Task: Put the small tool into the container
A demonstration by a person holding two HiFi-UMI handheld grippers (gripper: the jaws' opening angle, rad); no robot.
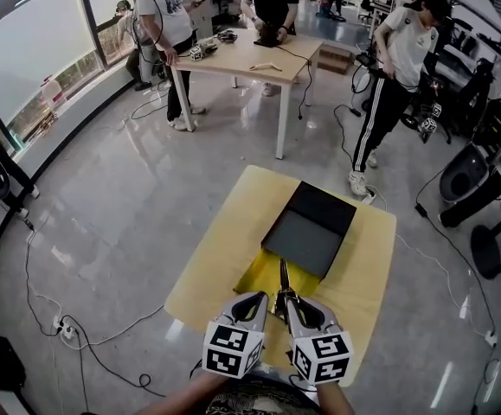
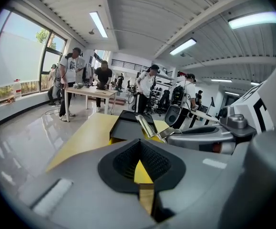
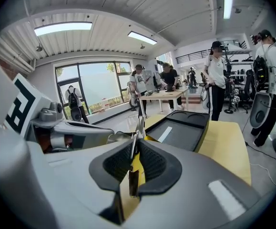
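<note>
The small tool, a slim metal plier-like piece, points away from me toward the black open container on the yellow table. My right gripper is shut on the tool's near end; in the right gripper view the tool rises from between that gripper's pads, with the container just beyond. My left gripper sits close beside it on the left, shut with nothing held. From the left gripper view the tool shows off to the right, in front of the container.
A shiny yellow sheet lies under the container's near edge. Beyond the table are a wooden table with people standing at it, a person at the right, and cables on the floor at left.
</note>
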